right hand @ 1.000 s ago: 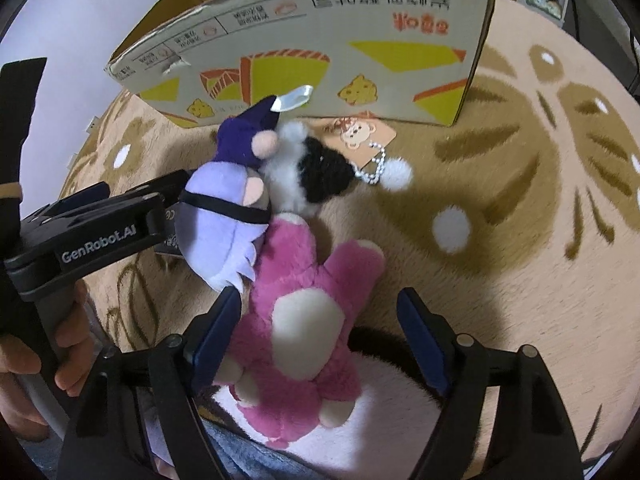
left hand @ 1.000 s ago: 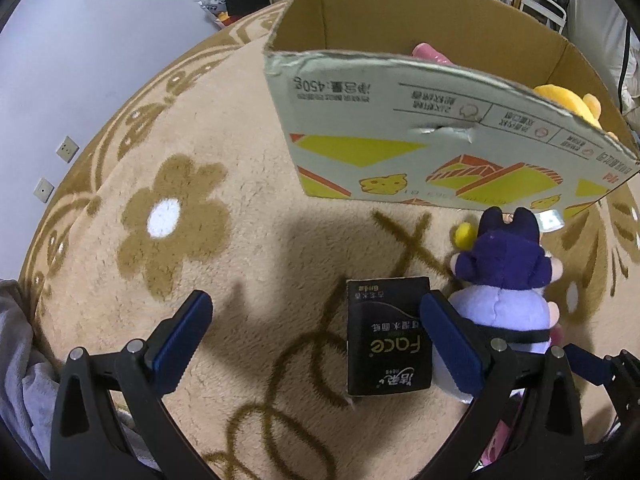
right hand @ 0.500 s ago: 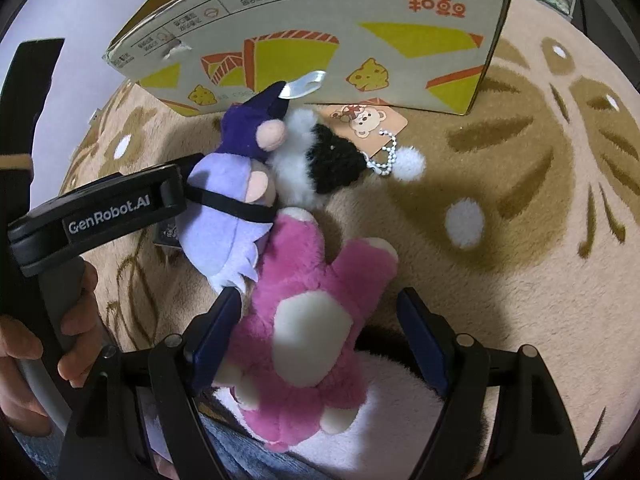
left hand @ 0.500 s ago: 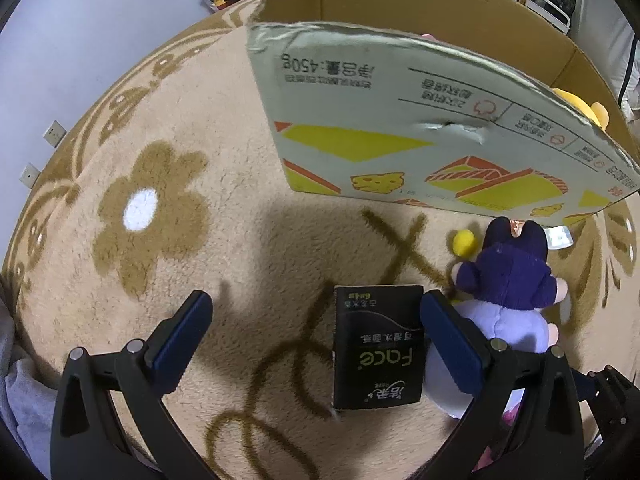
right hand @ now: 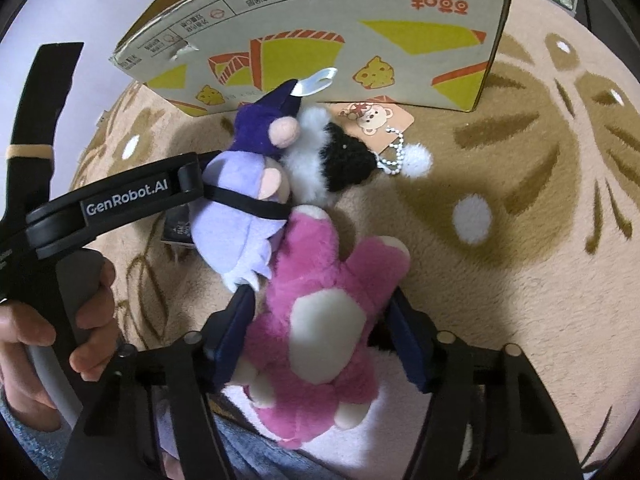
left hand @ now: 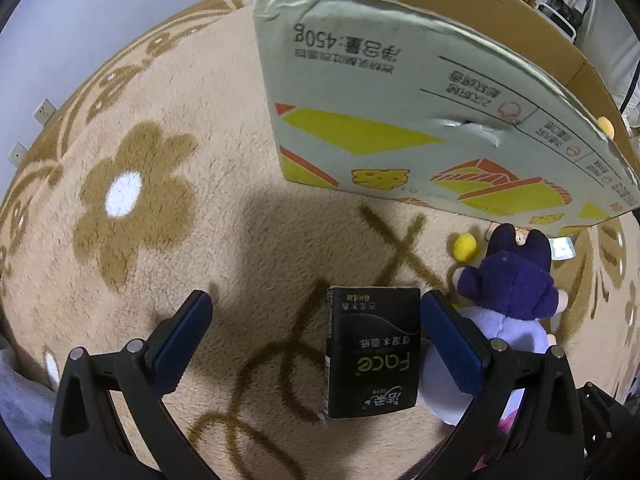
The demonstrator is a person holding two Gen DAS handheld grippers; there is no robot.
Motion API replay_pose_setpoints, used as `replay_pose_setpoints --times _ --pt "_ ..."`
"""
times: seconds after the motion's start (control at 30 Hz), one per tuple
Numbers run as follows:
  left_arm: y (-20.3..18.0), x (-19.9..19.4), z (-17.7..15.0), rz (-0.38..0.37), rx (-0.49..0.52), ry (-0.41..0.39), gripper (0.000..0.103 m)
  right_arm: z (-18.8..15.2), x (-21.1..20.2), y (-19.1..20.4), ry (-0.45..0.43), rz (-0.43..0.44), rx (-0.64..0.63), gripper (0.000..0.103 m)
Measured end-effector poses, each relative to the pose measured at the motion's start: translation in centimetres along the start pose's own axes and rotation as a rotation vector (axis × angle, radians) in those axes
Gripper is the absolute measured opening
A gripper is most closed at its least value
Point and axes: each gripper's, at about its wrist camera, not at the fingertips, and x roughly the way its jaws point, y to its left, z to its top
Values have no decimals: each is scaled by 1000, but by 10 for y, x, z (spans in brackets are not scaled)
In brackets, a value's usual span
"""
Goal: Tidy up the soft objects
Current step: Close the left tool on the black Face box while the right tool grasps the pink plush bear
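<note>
The right gripper (right hand: 320,336) has just been closing and now squeezes the pink plush (right hand: 320,320). The left gripper (left hand: 316,340) is spread wide over the black pack (left hand: 372,356), with bare rug (left hand: 160,240) beside it. The box (left hand: 400,128) stands near.

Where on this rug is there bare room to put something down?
The widest free patch lies left of the cardboard box, around the rug's brown flower. Another opens right of the pink plush, past the white pompom. It is crowded before the box, where the purple plush, black-and-white plush and black tissue pack cluster.

The left gripper (left hand: 316,336) hangs with jaws wide apart over a black tissue pack (left hand: 372,354); purple plush (left hand: 508,296) lies just right of the pack, cardboard box (left hand: 400,120) beyond.
</note>
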Motion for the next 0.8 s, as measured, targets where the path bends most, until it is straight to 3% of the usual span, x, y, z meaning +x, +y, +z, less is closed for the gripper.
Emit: replay_pose_setpoints --times 0.23,0.37,0.63,0.8 --pt "0 0 -1 -29 -12 10 102 0 -1 0 -2 13 3 68" --pt "-1 4 0 -14 -3 21 101 0 -3 -2 -11 15 16 62" --pt "-4 7 0 -13 -5 29 88 -1 -9 -8 -30 11 19 54" --pt "-12 3 -6 15 28 30 75 -2 -14 -11 -48 5 23 52"
